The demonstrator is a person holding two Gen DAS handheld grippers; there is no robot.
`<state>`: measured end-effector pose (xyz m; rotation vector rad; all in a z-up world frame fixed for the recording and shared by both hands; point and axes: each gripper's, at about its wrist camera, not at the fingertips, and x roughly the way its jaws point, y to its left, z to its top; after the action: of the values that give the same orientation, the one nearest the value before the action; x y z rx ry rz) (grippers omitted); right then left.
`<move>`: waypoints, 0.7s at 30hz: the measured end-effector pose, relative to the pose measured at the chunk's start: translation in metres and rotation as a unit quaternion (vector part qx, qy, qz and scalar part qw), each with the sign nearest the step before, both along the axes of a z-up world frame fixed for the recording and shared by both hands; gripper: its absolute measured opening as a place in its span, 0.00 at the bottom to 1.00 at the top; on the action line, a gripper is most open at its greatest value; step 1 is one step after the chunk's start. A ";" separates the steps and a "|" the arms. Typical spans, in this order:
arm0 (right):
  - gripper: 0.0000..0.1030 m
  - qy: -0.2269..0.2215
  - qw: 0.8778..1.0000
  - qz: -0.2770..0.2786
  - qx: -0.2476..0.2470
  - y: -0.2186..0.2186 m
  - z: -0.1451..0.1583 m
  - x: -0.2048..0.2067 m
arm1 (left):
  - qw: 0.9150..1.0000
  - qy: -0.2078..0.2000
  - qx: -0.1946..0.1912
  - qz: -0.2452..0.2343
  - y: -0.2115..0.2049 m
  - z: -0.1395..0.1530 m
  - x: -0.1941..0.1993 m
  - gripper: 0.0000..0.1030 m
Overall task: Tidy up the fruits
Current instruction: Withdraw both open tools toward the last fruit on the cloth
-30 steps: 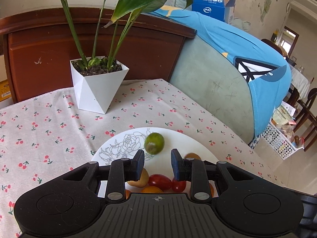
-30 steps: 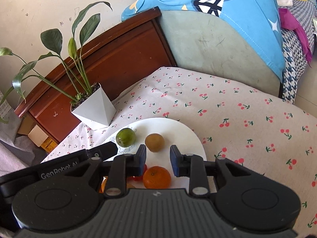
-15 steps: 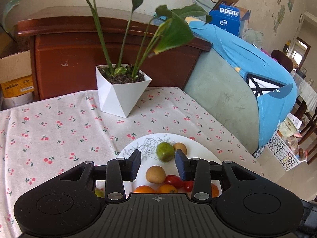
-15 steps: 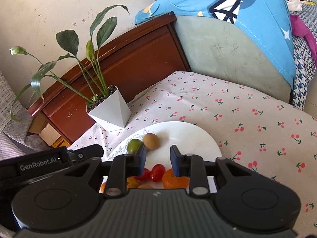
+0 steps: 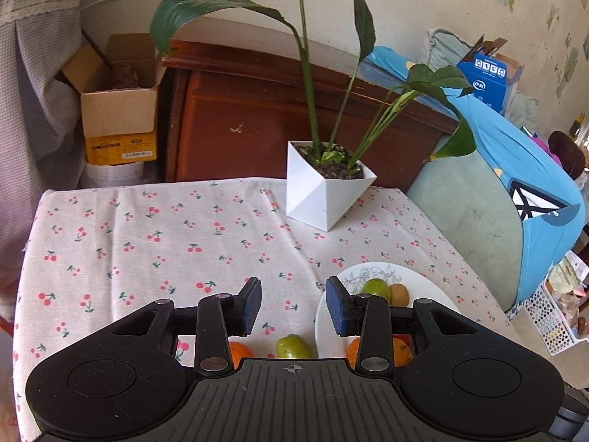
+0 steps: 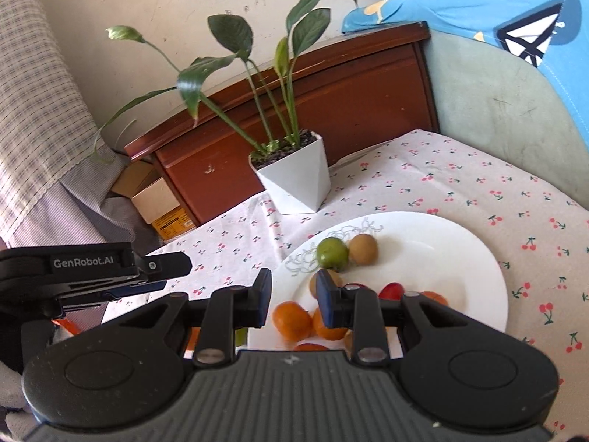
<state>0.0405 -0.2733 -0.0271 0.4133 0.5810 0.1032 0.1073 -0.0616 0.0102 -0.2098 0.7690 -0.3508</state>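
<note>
A white plate (image 6: 441,235) on the cherry-print tablecloth holds a green fruit (image 6: 332,253), a brown kiwi (image 6: 363,249), oranges (image 6: 292,320) and red cherry tomatoes (image 6: 391,290). In the left wrist view the plate (image 5: 430,287) is at the right, and a green fruit (image 5: 294,346) and an orange (image 5: 240,351) lie on the cloth beside it. My left gripper (image 5: 293,305) is open and empty above the cloth. My right gripper (image 6: 293,296) is open and empty above the plate's near-left edge. The left gripper also shows in the right wrist view (image 6: 162,263).
A white angular pot with a leafy plant (image 5: 327,195) stands at the table's back edge. A wooden cabinet (image 5: 279,118), a cardboard box (image 5: 117,107) and a sofa with a blue cover (image 5: 515,169) surround the table.
Both grippers have swung left and pulled back. The left gripper has opened wider and now sits over the cloth left of the plate. Loose fruit on the cloth has come into view.
</note>
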 end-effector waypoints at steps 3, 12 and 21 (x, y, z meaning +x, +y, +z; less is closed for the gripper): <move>0.27 -0.002 1.000 0.023 -0.009 0.012 -0.001 0.001 | 1.000 0.005 0.006 0.006 0.007 -0.004 -0.003 0.36; 0.27 -0.001 0.995 0.092 -0.041 0.048 -0.009 0.009 | 0.998 0.037 0.031 0.037 0.026 -0.021 -0.004 0.36; 0.27 0.005 0.991 0.111 -0.069 0.066 -0.020 0.025 | 0.997 0.055 0.030 0.053 0.044 -0.029 -0.002 0.36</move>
<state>0.0651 -0.2077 -0.0467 0.2136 0.6382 0.2731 0.1057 -0.0174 -0.0191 -0.2132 0.8716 -0.2164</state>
